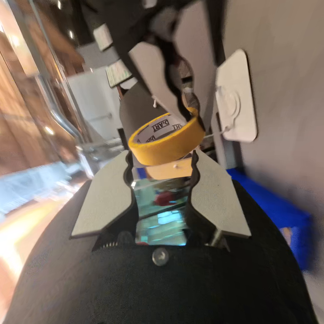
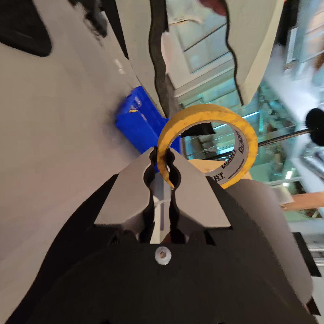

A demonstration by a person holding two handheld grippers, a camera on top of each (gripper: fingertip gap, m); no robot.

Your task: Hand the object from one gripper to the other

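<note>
A yellow roll of masking tape (image 1: pixel 166 150) with a white printed core hangs in the air between both grippers. My right gripper (image 2: pixel 161 150) is shut on the roll's wall (image 2: pixel 206 112), one finger inside the ring and one outside. In the left wrist view it (image 1: pixel 190 112) comes in from above and pinches the roll's far rim. My left gripper (image 1: pixel 161 156) is open wide, and the roll's near edge sits right at its fingertips without being pinched. In the right wrist view the left gripper (image 2: pixel 205 108) reaches in from the top, jaws spread on either side of the roll.
A blue bin (image 1: pixel 271 201) stands on the grey surface (image 2: pixel 52 122) and also shows in the right wrist view (image 2: pixel 138 126). A white square pad (image 1: pixel 235 98) lies on that surface. A tan flat piece (image 1: pixel 168 172) sits behind the roll. A person's hand (image 2: pixel 306 199) is at the right.
</note>
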